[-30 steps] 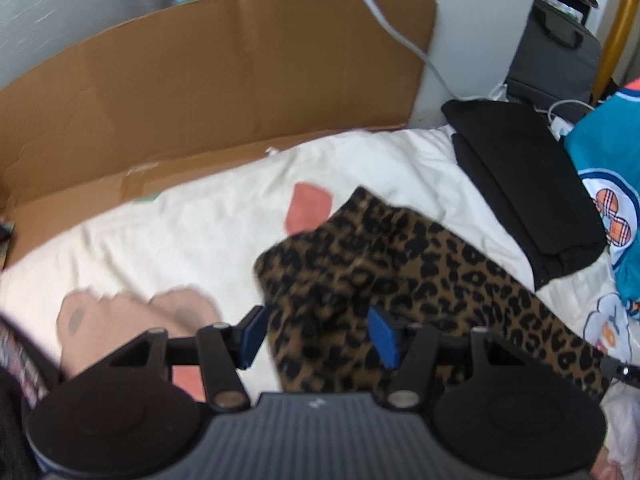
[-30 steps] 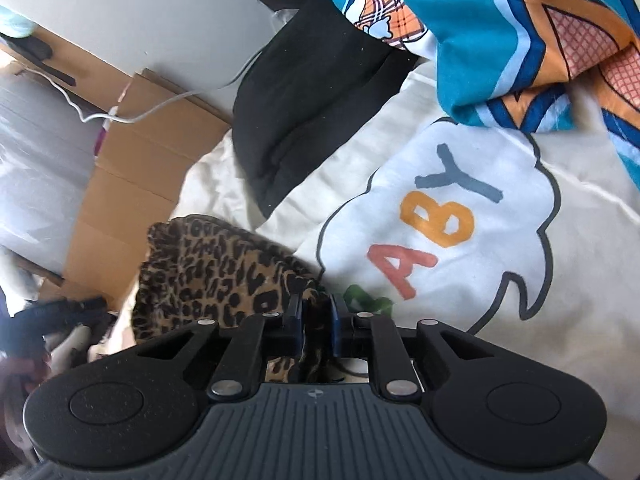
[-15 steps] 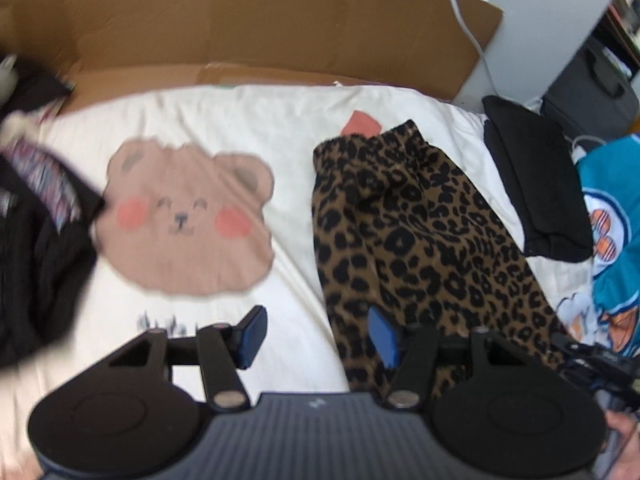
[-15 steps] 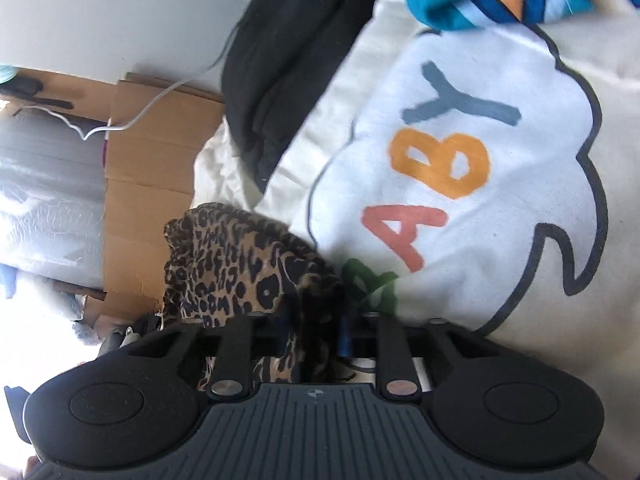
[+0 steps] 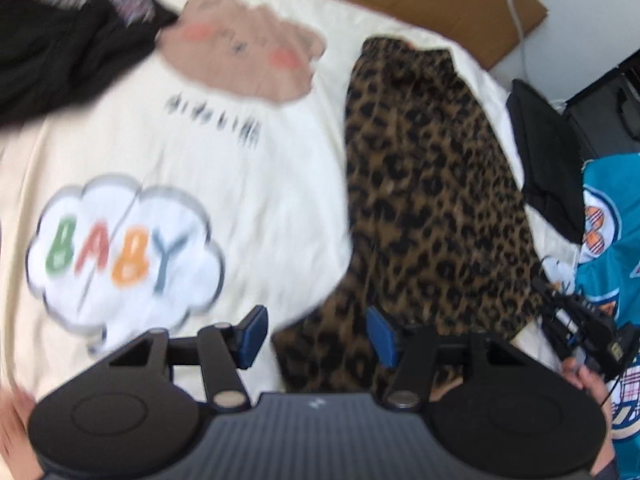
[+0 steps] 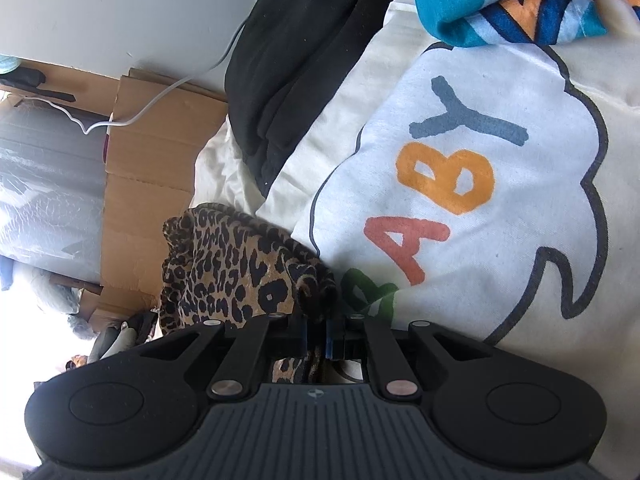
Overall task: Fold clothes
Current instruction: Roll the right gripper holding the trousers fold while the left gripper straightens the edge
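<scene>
The brown-and-black leopard-print garment (image 5: 432,184) lies stretched out on the cream printed bedsheet (image 5: 248,184), running from the upper centre of the left wrist frame down to its lower centre. The left gripper (image 5: 316,334) hangs over the garment's near end with its blue-padded fingers (image 5: 252,330) spread wide and nothing between them; the cloth's lower corner sits in the gap beneath them, and whether it touches them cannot be told.

In the right wrist frame the right gripper (image 6: 317,334) is clenched on a bunched edge of the same garment (image 6: 236,268), which rises in a fold just above the fingertips, centre-left. To the right of it the sheet shows a cloud print with the letters "BABY" (image 6: 452,200).

A folded black garment (image 6: 304,64) lies at upper centre of that frame, a teal patterned cloth (image 6: 492,4) at upper right, and brown flattened cardboard (image 6: 148,184) at the left. A dark printed garment (image 5: 60,28) fills the upper left of the left wrist frame.
</scene>
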